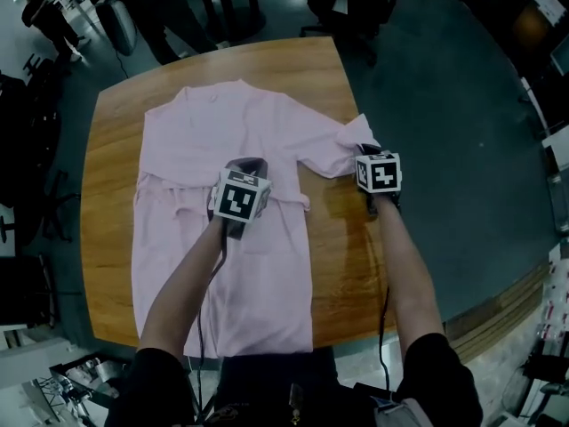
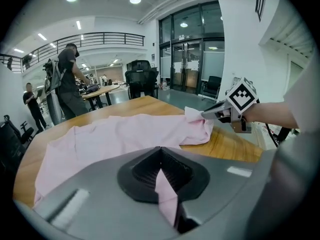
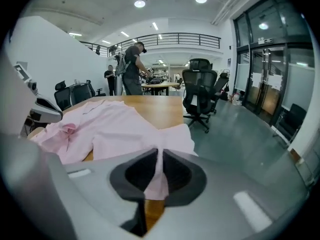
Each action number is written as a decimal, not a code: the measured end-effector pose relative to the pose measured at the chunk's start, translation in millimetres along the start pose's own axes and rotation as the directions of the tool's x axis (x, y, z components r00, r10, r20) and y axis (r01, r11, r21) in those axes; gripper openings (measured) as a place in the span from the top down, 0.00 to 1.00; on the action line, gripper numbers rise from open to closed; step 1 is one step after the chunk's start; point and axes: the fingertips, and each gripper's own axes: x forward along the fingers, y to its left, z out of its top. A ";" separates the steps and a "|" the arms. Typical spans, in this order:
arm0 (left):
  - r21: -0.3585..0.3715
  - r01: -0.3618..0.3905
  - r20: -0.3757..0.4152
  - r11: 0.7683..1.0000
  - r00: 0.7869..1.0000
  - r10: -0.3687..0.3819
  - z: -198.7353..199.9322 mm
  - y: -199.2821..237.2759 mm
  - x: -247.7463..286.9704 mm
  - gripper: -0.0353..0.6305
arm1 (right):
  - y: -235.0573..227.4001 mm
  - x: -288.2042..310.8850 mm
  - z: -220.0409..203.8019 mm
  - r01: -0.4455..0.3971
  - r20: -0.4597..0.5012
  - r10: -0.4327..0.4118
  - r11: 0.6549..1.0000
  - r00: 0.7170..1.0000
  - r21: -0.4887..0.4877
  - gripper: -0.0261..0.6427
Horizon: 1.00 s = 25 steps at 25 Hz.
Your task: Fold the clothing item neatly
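Jaws of the left gripper (image 2: 161, 171) and right gripper (image 3: 157, 171) each clamp shirt (image 1: 222, 140) fabric; keep the sleeve (image 1: 333, 145) taut between them, then lay it flat.

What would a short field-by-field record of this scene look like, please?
Item: pink shirt, lying spread out
Surface: wooden table
Left gripper: shut on a fold of fabric over the shirt's middle
Right gripper: shut on the sleeve, out toward the table's right side
Fold state: not yet neatly folded
Background: office chair; people standing at a far desk
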 end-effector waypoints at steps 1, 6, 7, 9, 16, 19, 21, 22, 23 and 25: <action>-0.001 -0.007 -0.005 1.000 1.000 0.007 -1.6 3.1 -0.1 0.94 | 1.7 -2.2 4.7 -0.014 0.014 0.014 1.000 1.000 -0.004 0.91; -0.006 -0.039 0.011 0.999 0.999 0.039 0.8 17.6 -11.0 0.94 | 23.9 -35.3 64.9 -0.084 0.166 0.088 0.996 0.982 -0.033 0.92; -0.008 -0.044 0.019 0.999 0.999 0.044 0.7 21.7 -14.8 0.94 | 34.2 -45.0 81.1 -0.098 0.199 0.106 0.994 0.974 -0.049 0.92; -0.017 -0.050 0.037 0.999 0.998 0.050 -0.3 31.3 -24.4 0.94 | 60.1 -64.1 112.8 -0.122 0.257 0.143 0.988 0.956 -0.093 0.92; -0.084 -0.061 0.121 0.995 0.990 0.071 -2.7 83.0 -72.7 0.94 | 164.2 -93.3 186.1 -0.168 0.338 0.236 0.961 0.911 -0.219 0.92; -0.109 -0.071 0.144 0.991 0.986 0.086 -12.1 111.3 -91.7 0.94 | 214.2 -88.3 202.4 -0.199 0.340 0.279 0.947 0.898 -0.252 0.92; -0.124 -0.077 0.153 0.989 0.984 0.096 -20.6 129.5 -102.8 0.94 | 248.5 -81.9 209.1 -0.224 0.336 0.311 0.936 0.889 -0.273 0.92; -0.132 -0.083 0.155 0.988 0.983 0.103 -25.6 139.2 -107.3 0.94 | 265.8 -77.5 211.0 -0.239 0.332 0.328 0.929 0.884 -0.282 0.92; -0.143 -0.090 0.155 0.986 0.982 0.112 -31.2 149.4 -111.5 0.94 | 283.5 -72.2 211.9 -0.256 0.325 0.347 0.922 0.880 -0.291 0.92; -0.170 -0.109 0.149 0.979 0.980 0.135 -45.7 171.2 -119.8 0.94 | 321.3 -59.3 210.0 -0.293 0.305 0.387 0.904 0.870 -0.310 0.92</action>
